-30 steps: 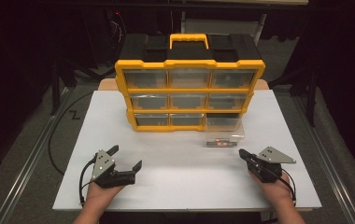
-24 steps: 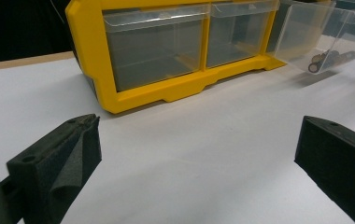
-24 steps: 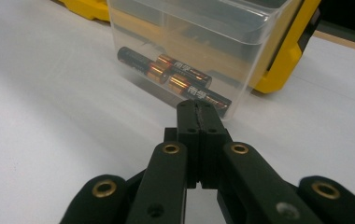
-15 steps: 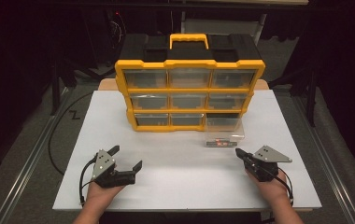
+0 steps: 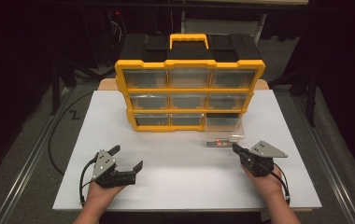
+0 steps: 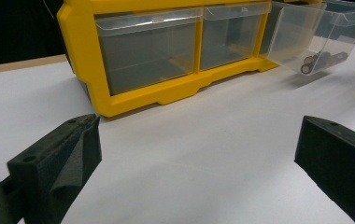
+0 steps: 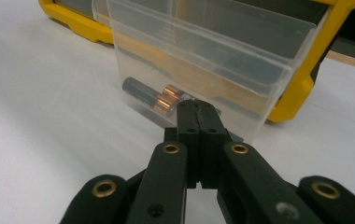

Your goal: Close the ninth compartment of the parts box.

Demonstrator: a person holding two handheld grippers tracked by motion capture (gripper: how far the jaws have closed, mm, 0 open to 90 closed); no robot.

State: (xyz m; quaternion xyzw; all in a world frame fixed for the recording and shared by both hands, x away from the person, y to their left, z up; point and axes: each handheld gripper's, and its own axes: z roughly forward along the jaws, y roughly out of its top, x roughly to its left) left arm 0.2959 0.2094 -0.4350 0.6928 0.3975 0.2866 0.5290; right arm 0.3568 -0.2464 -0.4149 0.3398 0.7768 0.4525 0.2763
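Observation:
A yellow organizer with clear drawers stands at the back of the white table. Its bottom right drawer is pulled out and holds batteries. My right gripper is shut with nothing in it, pointing at that drawer's front. In the right gripper view its closed tips sit just before the clear drawer, with the batteries behind the wall; I cannot tell if they touch it. My left gripper rests open near the front left. In its own view the left gripper faces the organizer, well short of it.
The organizer's other drawers are pushed in. A black-and-yellow handle tops the case. Dark floor and metal rails surround the table. Bare white tabletop lies between the two grippers.
My right gripper has edged slightly forward and left toward the pulled-out drawer. The left gripper has stayed where it was.

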